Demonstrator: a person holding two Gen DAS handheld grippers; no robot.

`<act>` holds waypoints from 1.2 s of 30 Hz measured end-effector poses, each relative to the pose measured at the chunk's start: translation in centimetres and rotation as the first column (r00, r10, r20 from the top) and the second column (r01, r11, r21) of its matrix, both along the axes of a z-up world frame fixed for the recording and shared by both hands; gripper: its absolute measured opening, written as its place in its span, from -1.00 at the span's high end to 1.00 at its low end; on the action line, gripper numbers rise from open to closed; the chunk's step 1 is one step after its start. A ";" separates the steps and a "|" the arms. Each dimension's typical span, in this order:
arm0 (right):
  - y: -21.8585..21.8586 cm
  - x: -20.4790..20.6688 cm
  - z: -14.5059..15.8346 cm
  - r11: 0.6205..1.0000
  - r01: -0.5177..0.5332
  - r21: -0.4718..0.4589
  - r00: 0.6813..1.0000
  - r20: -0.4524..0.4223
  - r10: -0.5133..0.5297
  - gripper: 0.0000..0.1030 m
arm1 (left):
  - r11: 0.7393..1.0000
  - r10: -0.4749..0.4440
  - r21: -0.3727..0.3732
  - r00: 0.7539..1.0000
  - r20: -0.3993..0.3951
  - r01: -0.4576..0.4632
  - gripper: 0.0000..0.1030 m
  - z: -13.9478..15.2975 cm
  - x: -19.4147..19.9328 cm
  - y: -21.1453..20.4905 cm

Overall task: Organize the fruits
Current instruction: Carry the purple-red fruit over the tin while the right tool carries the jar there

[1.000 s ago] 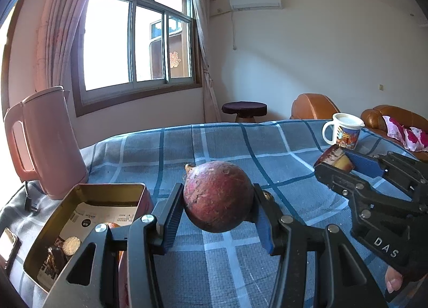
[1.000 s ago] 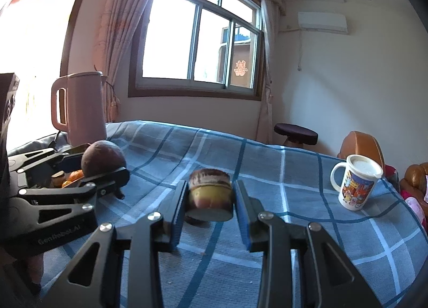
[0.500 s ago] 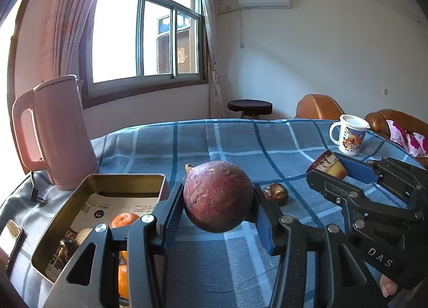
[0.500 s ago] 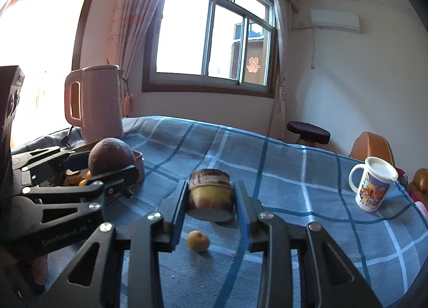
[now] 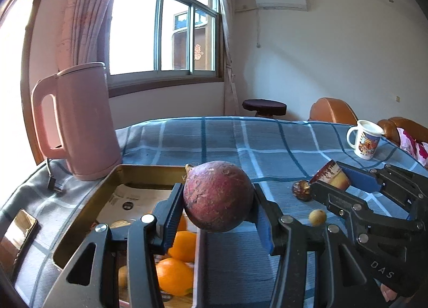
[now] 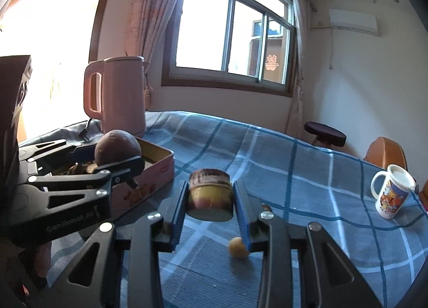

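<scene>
The left gripper clamps a round purple fruit, stem nub tipped up and left, above the open tin's near right edge. Oranges lie inside the tin. The right gripper pinches a short cylindrical piece, axis roughly upright, above the blue checked tablecloth.

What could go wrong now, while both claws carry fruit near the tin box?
1. The round purple fruit is gripped only at its sides by the left claw; it might slip and fall on the oranges in the tin box.
2. The right claw holds a cut fruit piece close beside the left claw, so the two might collide.
3. The small yellow fruit lies loose on the cloth and could roll if bumped.
</scene>
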State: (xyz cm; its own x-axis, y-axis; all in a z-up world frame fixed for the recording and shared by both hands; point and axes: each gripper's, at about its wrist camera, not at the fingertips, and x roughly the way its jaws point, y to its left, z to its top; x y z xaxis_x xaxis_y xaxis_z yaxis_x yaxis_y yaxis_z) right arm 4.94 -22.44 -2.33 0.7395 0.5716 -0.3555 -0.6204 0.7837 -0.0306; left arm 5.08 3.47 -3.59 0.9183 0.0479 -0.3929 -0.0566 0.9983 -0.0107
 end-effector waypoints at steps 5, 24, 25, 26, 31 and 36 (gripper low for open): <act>1.3 -0.2 0.0 1.000 -0.025 -0.011 1.000 0.003 0.025 0.27 | 1.000 0.026 -0.004 1.000 -0.002 -0.026 0.01 0.0 -0.3 1.3; 6.1 -0.6 0.5 0.993 -0.113 -0.043 0.994 0.007 0.113 0.27 | 0.990 0.141 -0.016 0.990 -0.013 -0.141 0.01 0.0 -1.1 6.1; 6.4 -0.7 0.6 0.992 -0.117 -0.045 0.993 0.008 0.118 0.27 | 0.989 0.147 -0.017 0.989 -0.014 -0.147 0.01 0.1 -1.2 6.5; 6.6 -0.7 0.6 0.992 -0.122 -0.046 0.992 0.009 0.122 0.27 | 0.988 0.154 -0.018 0.988 -0.014 -0.154 0.01 0.1 -1.3 6.8; 7.8 -0.9 0.9 0.989 -0.141 -0.054 0.990 0.018 0.142 0.27 | 0.984 0.177 -0.023 0.984 -0.022 -0.178 0.01 0.2 -1.5 8.2; 9.0 -0.9 1.3 0.986 -0.159 -0.057 0.987 0.022 0.160 0.27 | 0.979 0.201 -0.027 0.979 -0.029 -0.202 0.01 0.3 -1.6 9.4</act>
